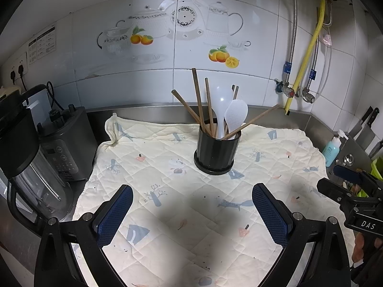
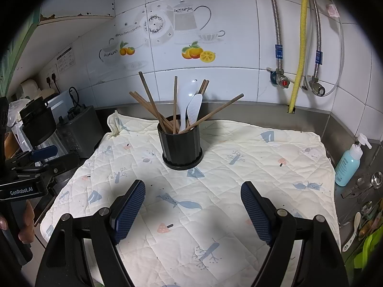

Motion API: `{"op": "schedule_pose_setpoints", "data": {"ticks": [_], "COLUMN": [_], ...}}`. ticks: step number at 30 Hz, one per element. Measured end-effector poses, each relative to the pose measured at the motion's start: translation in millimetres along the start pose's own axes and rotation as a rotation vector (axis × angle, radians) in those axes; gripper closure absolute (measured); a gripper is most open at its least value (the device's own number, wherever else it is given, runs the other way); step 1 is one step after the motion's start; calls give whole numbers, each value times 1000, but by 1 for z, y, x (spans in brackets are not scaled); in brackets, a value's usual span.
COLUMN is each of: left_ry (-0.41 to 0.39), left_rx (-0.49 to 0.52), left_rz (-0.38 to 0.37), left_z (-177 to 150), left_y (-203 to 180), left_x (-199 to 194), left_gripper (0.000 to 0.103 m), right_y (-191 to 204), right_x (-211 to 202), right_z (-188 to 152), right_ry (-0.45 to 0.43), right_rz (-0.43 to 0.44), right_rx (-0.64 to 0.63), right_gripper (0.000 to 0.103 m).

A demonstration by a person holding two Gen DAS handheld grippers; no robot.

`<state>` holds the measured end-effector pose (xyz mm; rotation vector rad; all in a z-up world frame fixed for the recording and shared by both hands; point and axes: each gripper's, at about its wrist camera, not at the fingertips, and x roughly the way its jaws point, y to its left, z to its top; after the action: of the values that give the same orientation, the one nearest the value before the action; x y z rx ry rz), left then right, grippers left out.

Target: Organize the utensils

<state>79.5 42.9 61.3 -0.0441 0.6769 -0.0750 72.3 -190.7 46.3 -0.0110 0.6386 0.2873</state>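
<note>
Both claws, left claw (image 1: 192,211) and right claw (image 2: 193,208), hang wide apart and empty over the quilted cloth (image 2: 239,157), utensil holder (image 2: 181,149) upright mid-cloth, chopsticks (image 2: 153,104) splayed inside: I'd approach one slowly from above.

A glossy black plastic holder (image 2: 181,147) stands on a matt, quilted cloth mat (image 2: 251,157) and holds matt brown wooden chopsticks (image 2: 153,105) and smooth white plastic spoons (image 2: 188,100). The wall tiles (image 2: 239,83) behind look glazed and shiny, and the counter (image 2: 263,116) is brushed metal. The gripper pads (image 2: 129,211) are blue with a fine rough texture, set in matt black plastic.
</note>
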Motion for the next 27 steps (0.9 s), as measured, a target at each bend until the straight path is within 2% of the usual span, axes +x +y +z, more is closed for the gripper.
{"op": "schedule_pose_setpoints", "data": {"ticks": [16, 27], "left_ry": [-9, -28], "left_rx": [-4, -2], "left_rz": [3, -3], "left_z": [1, 1], "left_y": [0, -2], "left_x": [0, -5], "left_gripper": [0, 0], "right_y": [-1, -4], "right_x": [0, -8], "right_z": [2, 4], "right_ry": [-13, -53], "right_rz": [10, 14], "right_rx": [-3, 5], "right_gripper": [13, 13]}}
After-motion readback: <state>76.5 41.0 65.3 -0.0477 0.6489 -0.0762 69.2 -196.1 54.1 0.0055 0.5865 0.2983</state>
